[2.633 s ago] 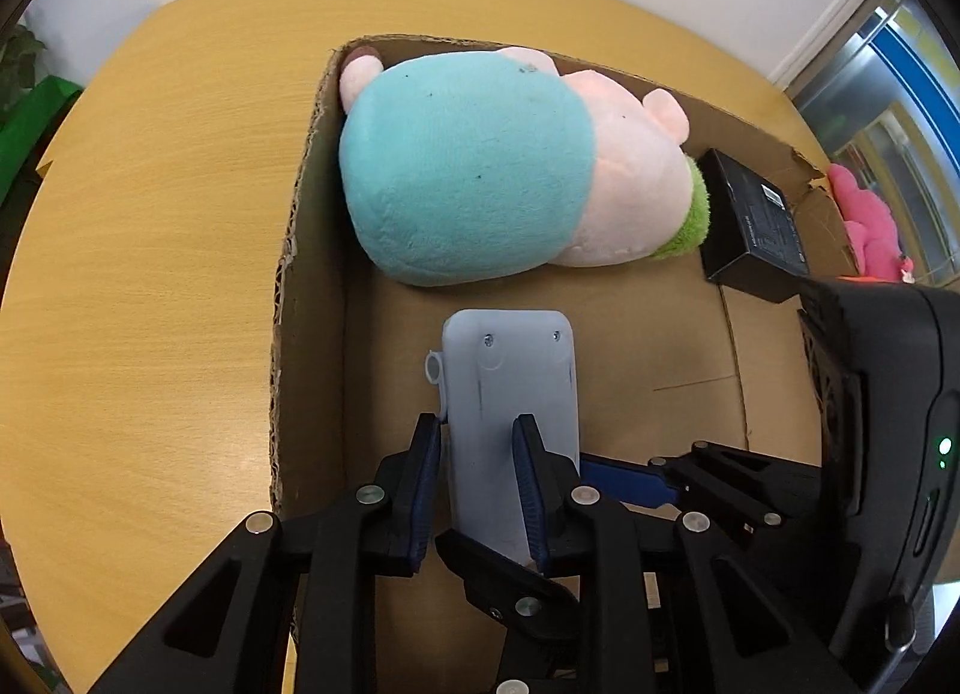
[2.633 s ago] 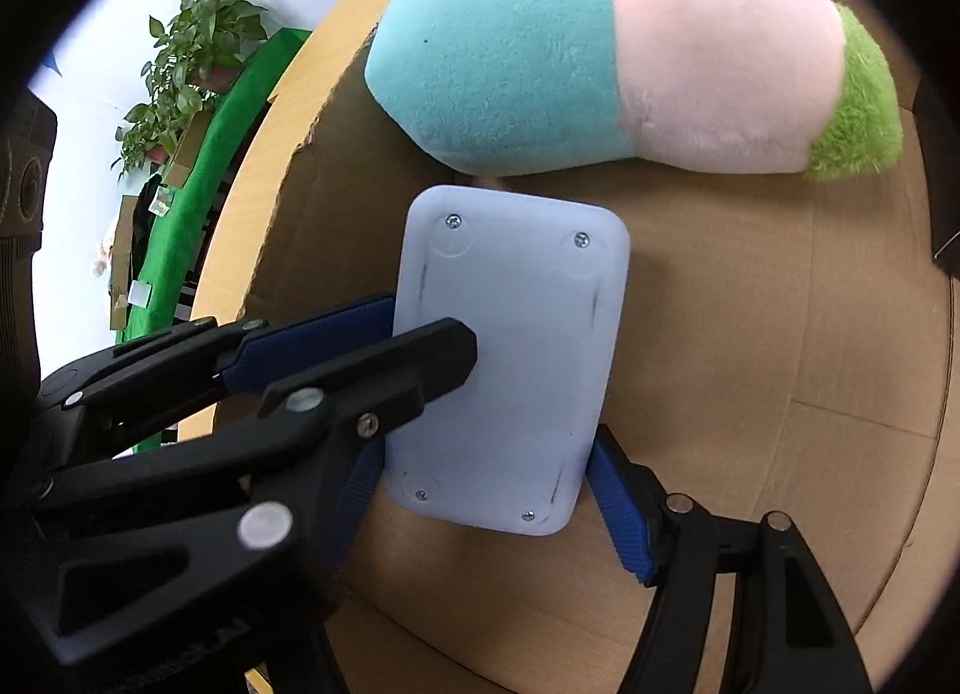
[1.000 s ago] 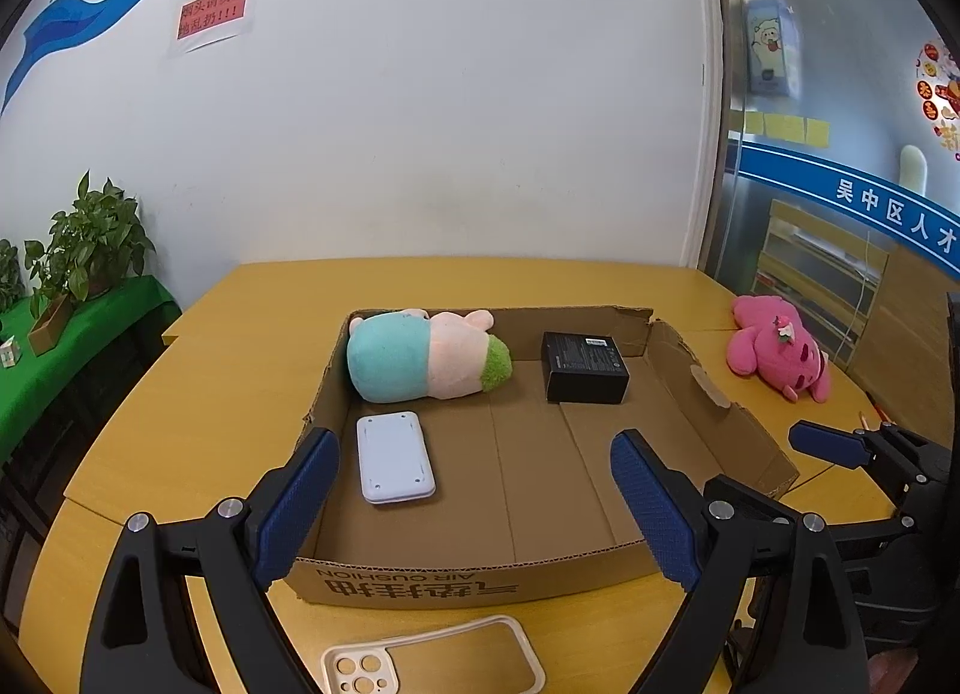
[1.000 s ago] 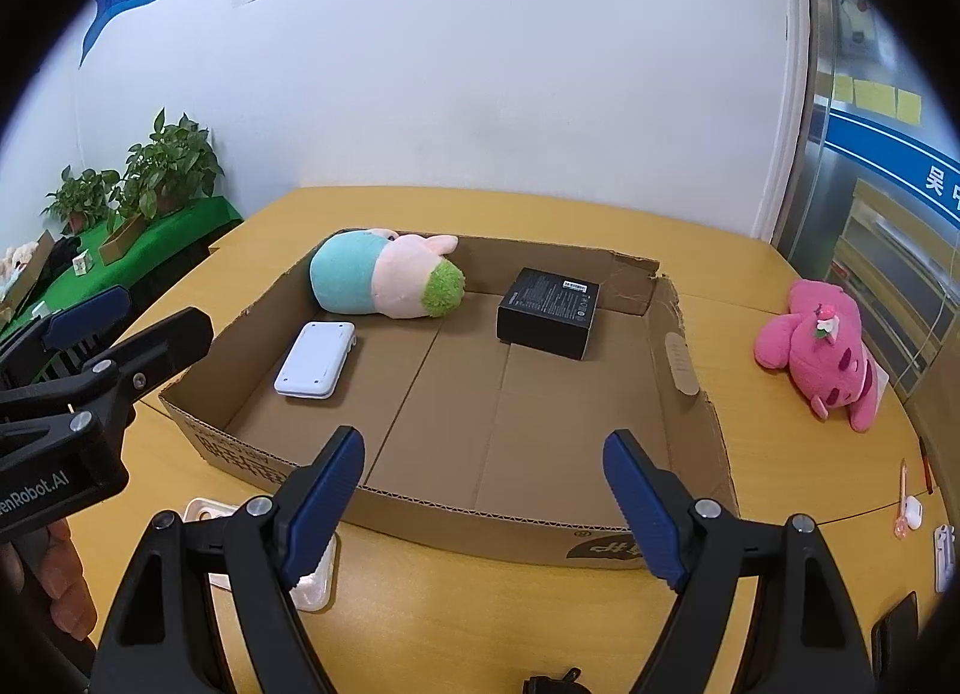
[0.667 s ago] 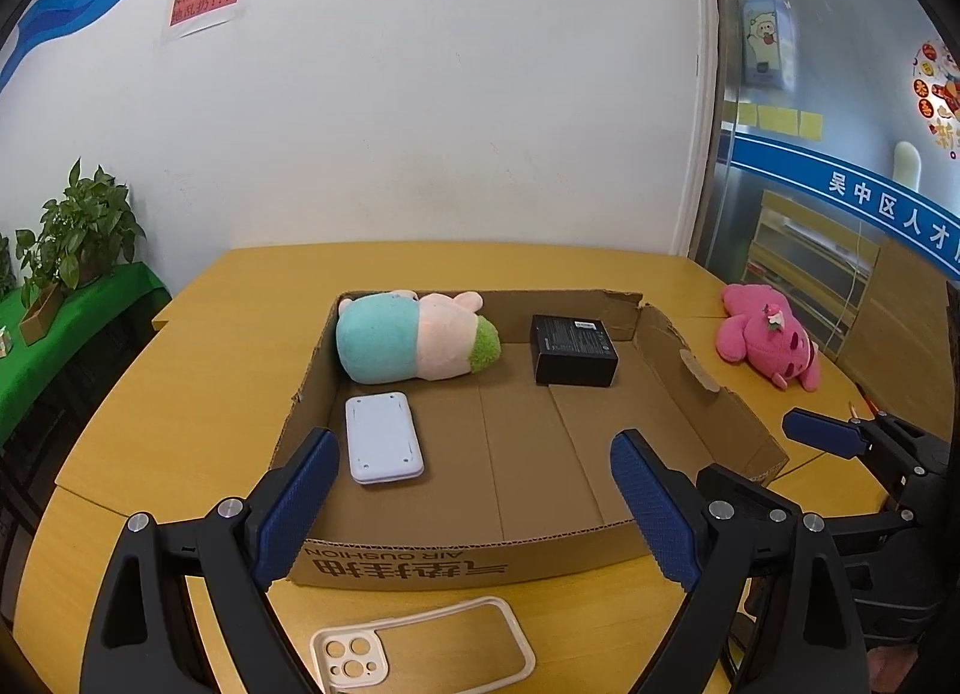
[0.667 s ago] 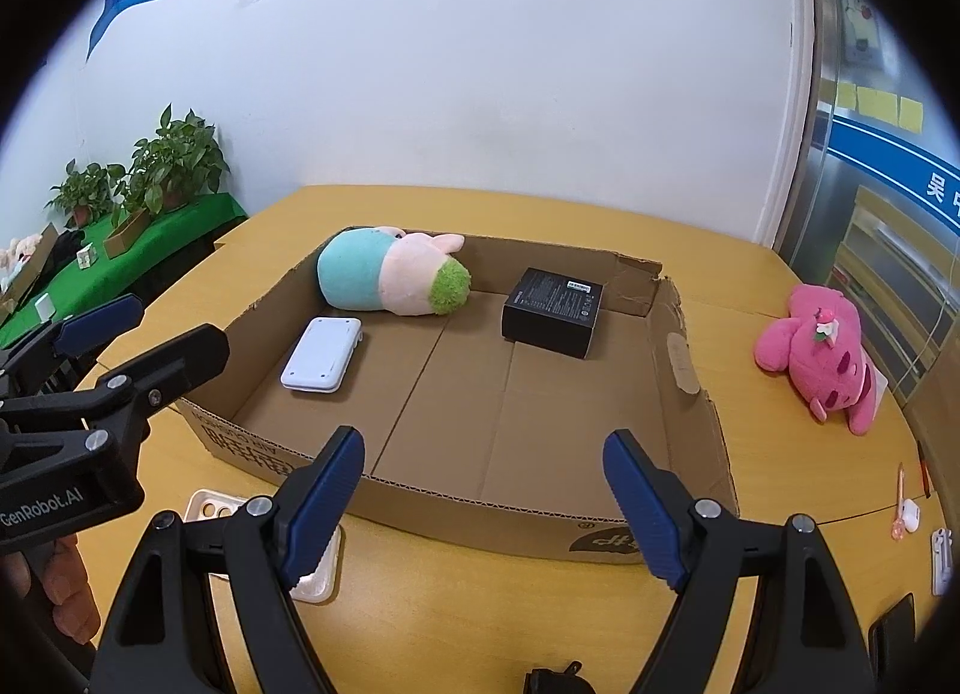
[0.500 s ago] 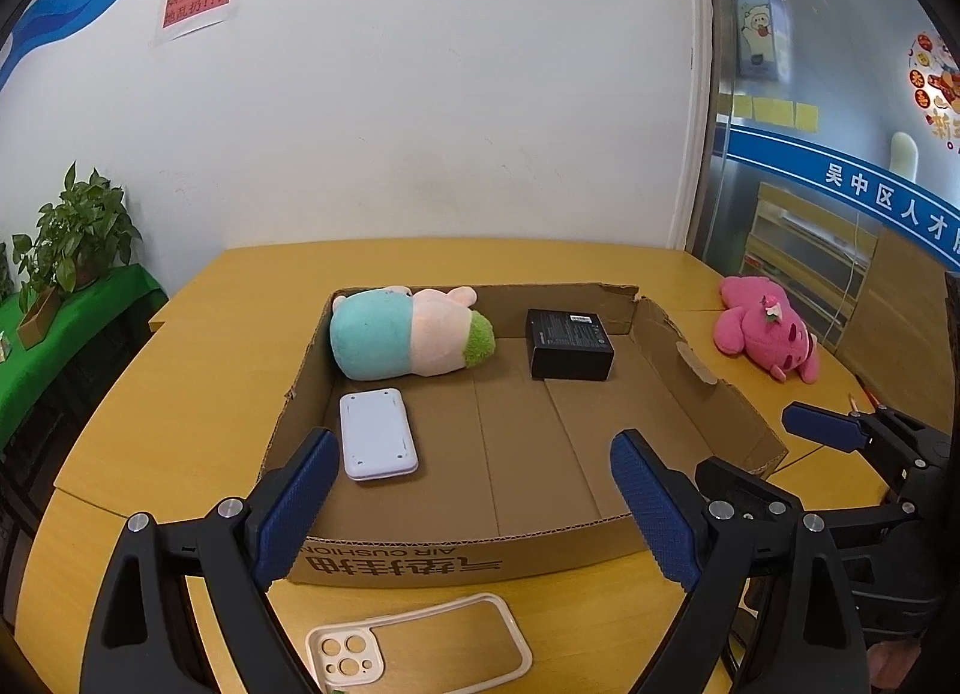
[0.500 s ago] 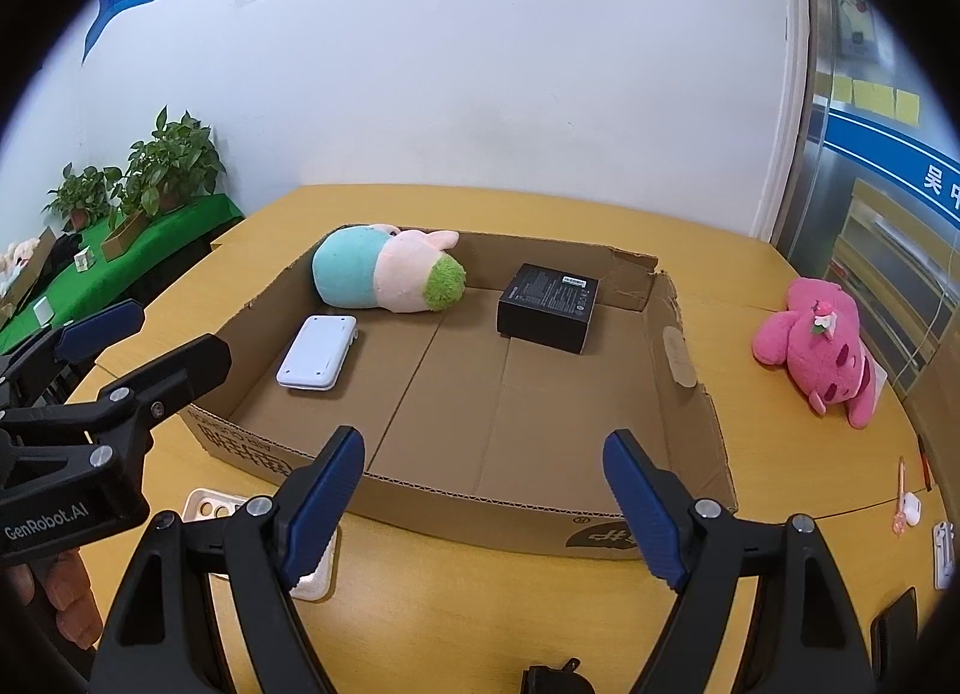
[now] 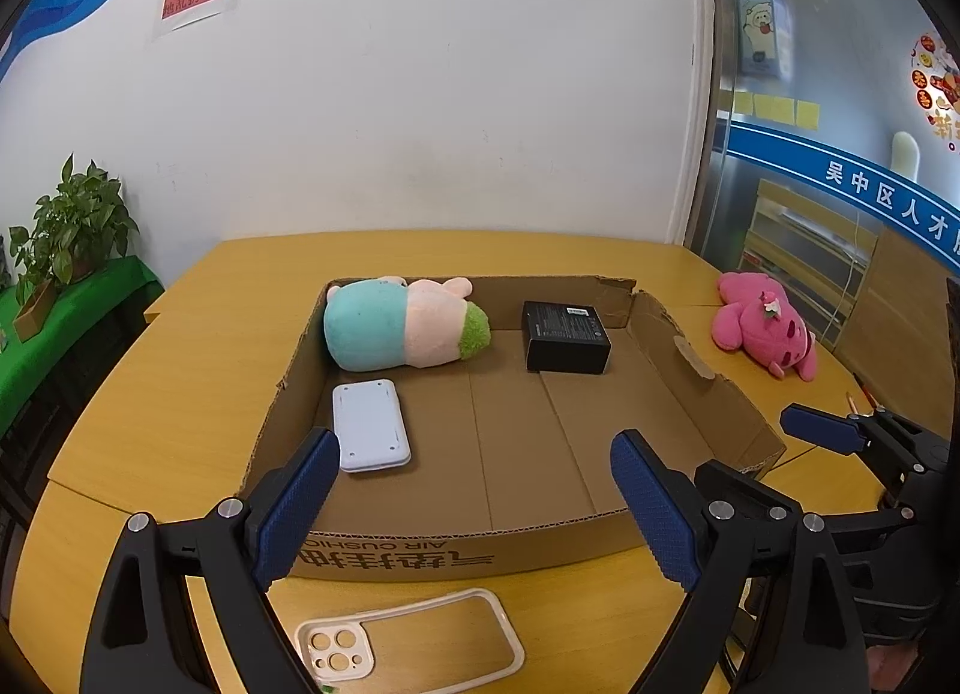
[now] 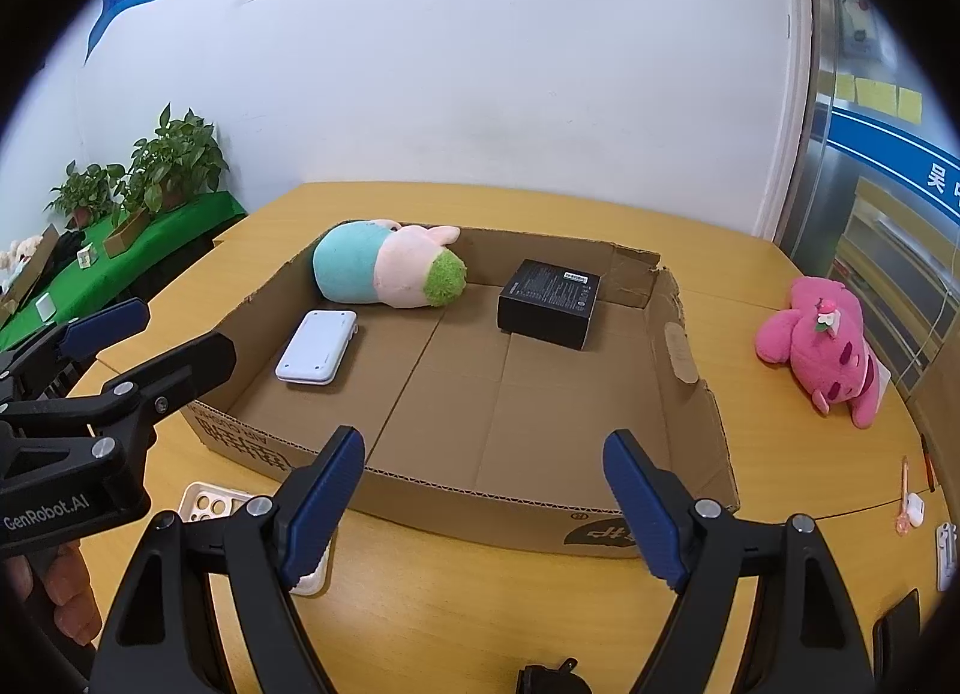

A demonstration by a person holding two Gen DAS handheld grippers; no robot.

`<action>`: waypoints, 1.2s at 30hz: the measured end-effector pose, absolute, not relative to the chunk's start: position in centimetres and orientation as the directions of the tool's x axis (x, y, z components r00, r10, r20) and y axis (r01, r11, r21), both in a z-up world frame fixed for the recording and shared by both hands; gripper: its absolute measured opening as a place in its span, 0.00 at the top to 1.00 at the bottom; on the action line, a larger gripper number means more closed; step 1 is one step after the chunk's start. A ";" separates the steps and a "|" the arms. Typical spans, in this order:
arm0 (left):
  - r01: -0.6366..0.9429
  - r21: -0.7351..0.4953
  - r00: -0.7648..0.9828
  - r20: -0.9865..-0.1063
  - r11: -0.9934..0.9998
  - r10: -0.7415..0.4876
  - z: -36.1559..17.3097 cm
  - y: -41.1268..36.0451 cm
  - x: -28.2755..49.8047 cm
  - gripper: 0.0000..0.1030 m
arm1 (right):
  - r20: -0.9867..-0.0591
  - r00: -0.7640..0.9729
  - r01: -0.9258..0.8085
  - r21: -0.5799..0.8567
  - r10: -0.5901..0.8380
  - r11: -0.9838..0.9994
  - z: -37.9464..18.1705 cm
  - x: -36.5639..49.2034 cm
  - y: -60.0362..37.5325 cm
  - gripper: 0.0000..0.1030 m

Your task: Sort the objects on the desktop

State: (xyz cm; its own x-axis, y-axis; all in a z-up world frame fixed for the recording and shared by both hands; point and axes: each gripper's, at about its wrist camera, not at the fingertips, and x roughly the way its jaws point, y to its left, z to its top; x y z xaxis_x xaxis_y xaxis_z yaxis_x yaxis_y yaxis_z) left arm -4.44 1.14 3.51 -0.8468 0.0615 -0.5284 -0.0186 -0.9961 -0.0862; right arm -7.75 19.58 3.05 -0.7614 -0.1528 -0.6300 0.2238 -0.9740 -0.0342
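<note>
A shallow cardboard box (image 9: 420, 556) (image 10: 540, 520) lies on the yellow table. Inside it are a teal, pink and green plush (image 9: 396, 331) (image 10: 384, 265) at the back left, a white flat device (image 9: 369, 424) (image 10: 318, 355) in front of that plush, and a black box (image 9: 564, 337) (image 10: 549, 301) at the back. A pink plush (image 9: 762, 331) (image 10: 822, 346) lies on the table right of the box. A clear phone case (image 9: 408, 640) (image 10: 210, 505) lies before the box's near wall. My left gripper (image 9: 474, 445) (image 10: 150, 340) and right gripper (image 10: 485, 439) hover open and empty at the near wall.
Potted plants (image 10: 162, 166) stand on a green-covered table at the left. Small items, among them a white earbud (image 10: 912, 505), lie near the table's right edge. A white wall is behind the table. A person's fingers (image 10: 66, 598) hold the left gripper's handle.
Both grippers have let go of the white device, which now lies in the box, and have drawn back to the box's near side. Over the last second little has moved.
</note>
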 end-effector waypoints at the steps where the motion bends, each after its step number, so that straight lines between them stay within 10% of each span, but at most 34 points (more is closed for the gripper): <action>1: -0.020 -0.087 -0.846 -0.530 -0.996 0.063 3.4 1.3 -4.4 0.08 | -0.630 -0.761 0.225 -0.033 -0.154 -0.974 3.0 -7.7 19.6 0.20; 24: -0.116 -0.274 -0.644 -0.711 -0.955 0.283 -5.3 5.6 -2.5 0.08 | -0.859 -0.467 0.311 0.062 -0.209 -0.948 -9.5 2.5 28.1 0.20; 36: -0.181 -0.472 -0.450 -0.740 -0.863 0.500 -9.7 8.8 -2.3 0.08 | -0.855 -0.421 0.364 0.147 -0.303 -0.920 -10.4 3.6 25.6 0.42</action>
State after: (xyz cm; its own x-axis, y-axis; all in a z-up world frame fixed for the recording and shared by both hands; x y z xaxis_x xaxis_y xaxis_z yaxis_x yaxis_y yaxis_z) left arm -2.32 8.82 -9.68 -0.4503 0.4999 -0.7398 -0.1815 -0.8625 -0.4724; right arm 3.64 25.60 -10.40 -0.4209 -0.3030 -0.8550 0.3642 -0.9197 0.1467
